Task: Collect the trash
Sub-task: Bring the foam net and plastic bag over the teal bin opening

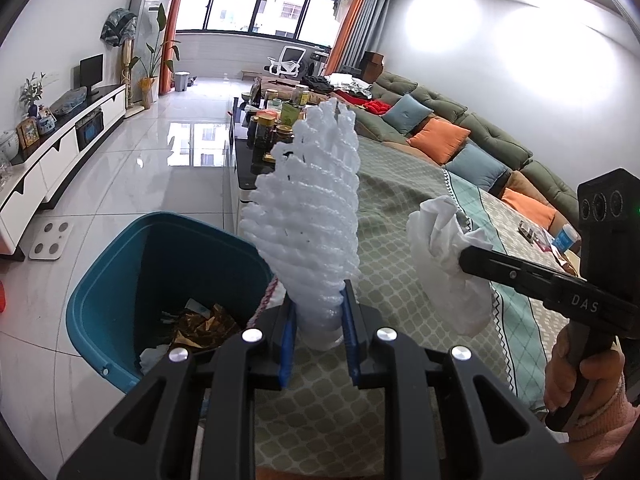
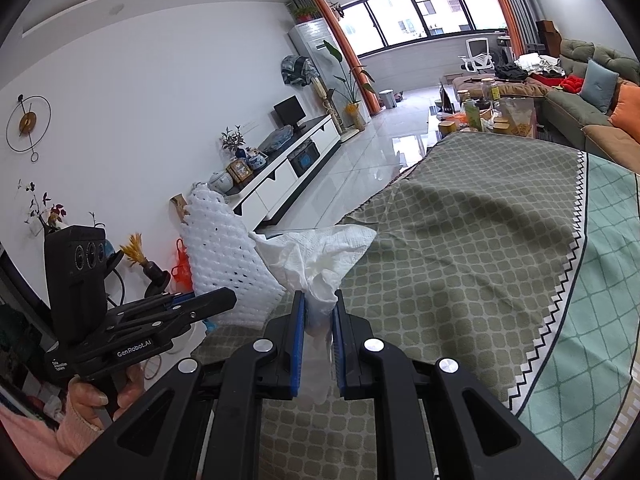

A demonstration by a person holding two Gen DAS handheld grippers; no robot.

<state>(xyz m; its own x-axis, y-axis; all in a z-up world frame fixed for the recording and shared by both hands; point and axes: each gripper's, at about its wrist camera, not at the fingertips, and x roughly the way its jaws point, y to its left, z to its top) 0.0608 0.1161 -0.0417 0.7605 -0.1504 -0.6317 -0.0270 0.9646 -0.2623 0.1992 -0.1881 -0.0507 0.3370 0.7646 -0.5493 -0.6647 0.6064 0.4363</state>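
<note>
Two claws, and both are full. My left claw (image 1: pixel 318 320) is squeezed shut on the bottom of a white foam net (image 1: pixel 308 208), which stands up tall at 12 o'clock. My right claw (image 2: pixel 318 320) is pinched shut on a crumpled white tissue (image 2: pixel 316 256), also sticking up at 12 o'clock. Under both lies the green checked cloth (image 2: pixel 460 240). A bit farther, at 9 o'clock from my left claw, sits the blue bin (image 1: pixel 104 280) on the floor, with some trash already inside. I think picking up is done and dropping comes next. I need to swing each claw over the bin, then let go.
</note>
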